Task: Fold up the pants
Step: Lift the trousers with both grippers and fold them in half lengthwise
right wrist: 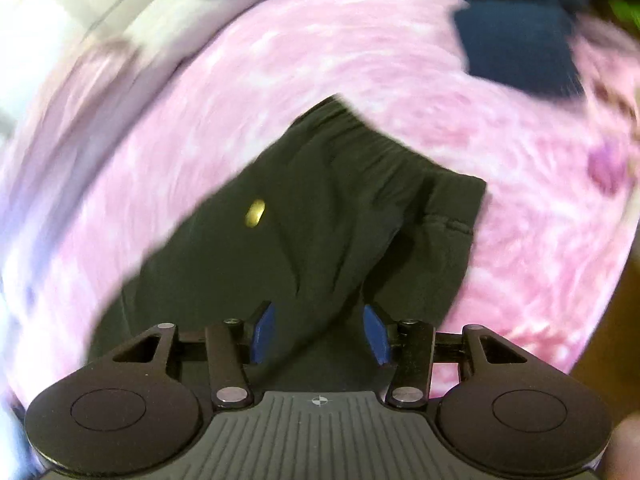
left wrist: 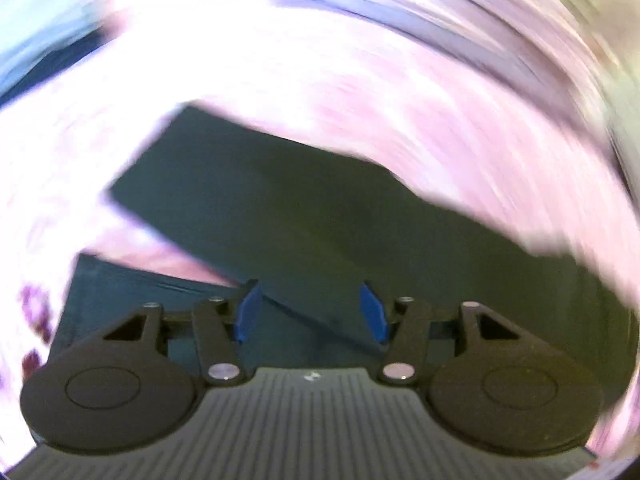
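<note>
Both views badly smeared. Dark pants [right wrist: 320, 216] lie on a pink patterned cover [right wrist: 300, 60]. In the right wrist view they lie creased, a small gold mark on the cloth. Right tool [right wrist: 320, 334]: blue pads parted about halfway, nothing pinched, pants below the gap. Left tool [left wrist: 310, 312]: pads likewise apart, gripping nothing, above flat dark cloth. A blue folded item [right wrist: 516, 48] lies further off on the cover.
</note>
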`<state>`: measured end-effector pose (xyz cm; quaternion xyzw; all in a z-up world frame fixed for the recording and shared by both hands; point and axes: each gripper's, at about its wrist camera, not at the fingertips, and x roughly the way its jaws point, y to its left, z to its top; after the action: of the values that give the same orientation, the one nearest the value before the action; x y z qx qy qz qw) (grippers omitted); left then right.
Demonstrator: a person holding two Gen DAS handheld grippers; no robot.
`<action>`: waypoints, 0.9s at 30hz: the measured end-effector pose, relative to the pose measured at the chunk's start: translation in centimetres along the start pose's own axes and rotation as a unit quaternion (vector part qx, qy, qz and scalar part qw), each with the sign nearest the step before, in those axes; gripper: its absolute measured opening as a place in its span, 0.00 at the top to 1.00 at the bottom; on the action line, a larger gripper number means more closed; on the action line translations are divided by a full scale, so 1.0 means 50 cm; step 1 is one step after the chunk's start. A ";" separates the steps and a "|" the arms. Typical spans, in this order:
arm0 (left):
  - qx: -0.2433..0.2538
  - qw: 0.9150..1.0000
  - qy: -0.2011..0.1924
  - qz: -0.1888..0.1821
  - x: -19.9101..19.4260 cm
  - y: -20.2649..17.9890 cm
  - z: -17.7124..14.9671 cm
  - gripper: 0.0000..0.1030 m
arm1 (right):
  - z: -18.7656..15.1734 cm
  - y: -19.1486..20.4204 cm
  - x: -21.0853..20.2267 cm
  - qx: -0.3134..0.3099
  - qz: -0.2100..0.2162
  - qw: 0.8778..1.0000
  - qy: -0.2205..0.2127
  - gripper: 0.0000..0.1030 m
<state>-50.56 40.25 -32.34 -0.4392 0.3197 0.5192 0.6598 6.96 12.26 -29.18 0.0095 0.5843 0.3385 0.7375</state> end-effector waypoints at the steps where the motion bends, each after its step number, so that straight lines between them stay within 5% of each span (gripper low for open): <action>1: -0.057 0.998 -0.006 0.002 0.010 0.044 0.014 0.51 | 0.022 -0.021 0.006 0.027 0.010 1.000 -0.004 0.55; 4: -0.177 0.984 -0.013 0.002 0.044 0.137 0.032 0.51 | 0.040 -0.048 0.023 0.065 0.025 0.998 -0.009 0.55; 8: -0.258 0.966 -0.020 -0.011 0.082 0.190 0.017 0.54 | 0.050 -0.082 0.028 0.087 0.031 0.996 -0.013 0.55; 12: -0.259 0.964 -0.054 -0.012 0.100 0.191 0.011 0.55 | 0.033 -0.124 0.027 0.130 0.061 0.990 -0.009 0.55; 15: -0.262 0.962 -0.072 -0.013 0.107 0.183 0.012 0.68 | 0.034 -0.154 0.038 0.167 0.087 0.982 -0.013 0.55; 18: -0.272 0.959 -0.079 -0.017 0.117 0.192 -0.001 0.69 | 0.039 -0.175 0.048 0.192 0.114 0.974 -0.018 0.55; 23: -0.255 0.963 -0.083 -0.003 0.116 0.182 0.000 0.75 | 0.054 -0.191 0.064 0.196 0.120 0.973 -0.030 0.55; 24: -0.245 0.966 -0.081 0.008 0.116 0.177 0.001 0.83 | 0.057 -0.192 0.067 0.195 0.125 0.972 -0.034 0.57; 25: -0.231 0.970 -0.078 0.018 0.117 0.172 0.005 0.90 | 0.060 -0.189 0.070 0.188 0.126 0.973 -0.036 0.76; 26: -0.216 0.973 -0.077 0.026 0.116 0.168 0.010 0.99 | 0.064 -0.184 0.071 0.177 0.109 0.977 -0.036 0.85; 27: -0.205 0.976 -0.075 0.029 0.113 0.164 0.016 0.99 | 0.069 -0.178 0.070 0.166 0.100 0.981 -0.035 0.86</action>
<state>-57.06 43.88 -38.99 -0.5150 0.1687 0.6241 0.5629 14.58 8.51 -34.72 0.2016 0.6019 0.3082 0.7086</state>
